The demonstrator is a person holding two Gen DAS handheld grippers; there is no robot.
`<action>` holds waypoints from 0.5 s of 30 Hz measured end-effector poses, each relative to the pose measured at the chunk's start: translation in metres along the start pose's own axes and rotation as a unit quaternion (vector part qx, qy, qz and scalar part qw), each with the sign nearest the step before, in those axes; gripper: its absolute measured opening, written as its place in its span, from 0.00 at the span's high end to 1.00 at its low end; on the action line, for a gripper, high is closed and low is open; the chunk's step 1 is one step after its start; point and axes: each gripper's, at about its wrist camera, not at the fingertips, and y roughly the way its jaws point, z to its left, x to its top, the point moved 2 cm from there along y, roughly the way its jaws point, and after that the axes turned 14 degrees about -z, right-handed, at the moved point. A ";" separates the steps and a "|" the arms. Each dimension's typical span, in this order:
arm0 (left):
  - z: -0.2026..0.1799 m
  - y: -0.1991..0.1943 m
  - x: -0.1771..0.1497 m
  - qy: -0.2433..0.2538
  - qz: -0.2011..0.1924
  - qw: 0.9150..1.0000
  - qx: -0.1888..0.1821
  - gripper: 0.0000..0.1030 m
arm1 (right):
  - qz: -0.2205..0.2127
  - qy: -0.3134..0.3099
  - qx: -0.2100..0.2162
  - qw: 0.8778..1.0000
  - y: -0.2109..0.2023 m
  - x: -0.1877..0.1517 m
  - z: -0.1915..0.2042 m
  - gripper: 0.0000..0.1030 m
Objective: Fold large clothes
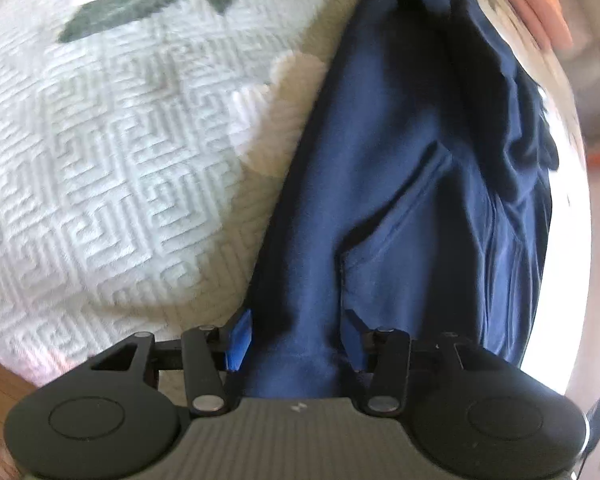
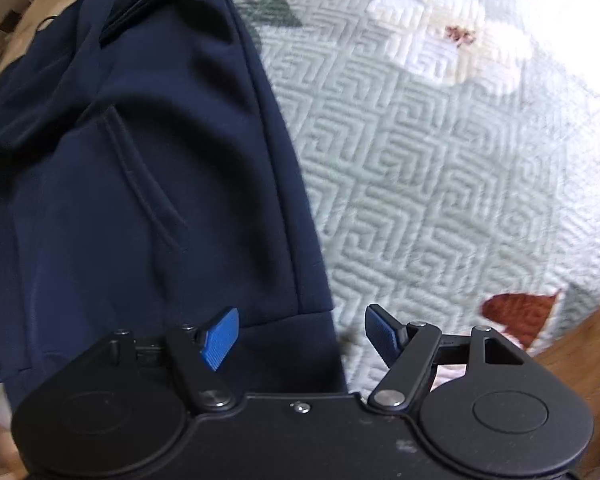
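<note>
My left claw (image 1: 296,340) is open, with a strip of the dark blue hoodie (image 1: 400,184) lying between its blue pads, but the pads do not squeeze it. My right claw (image 2: 300,338) is wide open too, over the bottom hem corner of the hoodie, one pad above the cloth and one above the blanket (image 2: 440,184). The hoodie lies long and narrow on the pale green blanket with flowers. I think it is soft and floppy and a bit thick, so it will sag and bunch if I grab only one spot. The hem band and the side edge look like good places to hold. The pictures are blurry. The top of the hoodie is cut off, and I cannot see its sleeves or hood clearly.
</note>
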 end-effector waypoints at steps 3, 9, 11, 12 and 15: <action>0.005 -0.007 -0.008 -0.009 -0.018 1.000 0.023 0.50 | 0.000 -0.002 0.009 1.000 0.002 0.000 0.000 0.18; 0.010 0.012 -0.028 -0.062 0.021 0.997 -0.041 0.29 | 0.010 -0.016 0.042 0.999 0.005 -0.006 0.009 0.36; 0.000 0.013 -0.028 -0.029 0.019 0.999 -0.025 0.49 | -0.009 -0.031 0.051 0.998 -0.005 -0.008 0.013 0.66; -0.006 0.014 -0.029 -0.007 0.017 1.000 -0.010 0.61 | -0.020 -0.042 0.058 0.997 -0.008 -0.006 0.015 0.74; -0.004 0.008 -0.029 0.008 0.013 1.000 -0.019 0.93 | -0.030 -0.042 0.060 0.997 -0.018 -0.009 0.016 0.78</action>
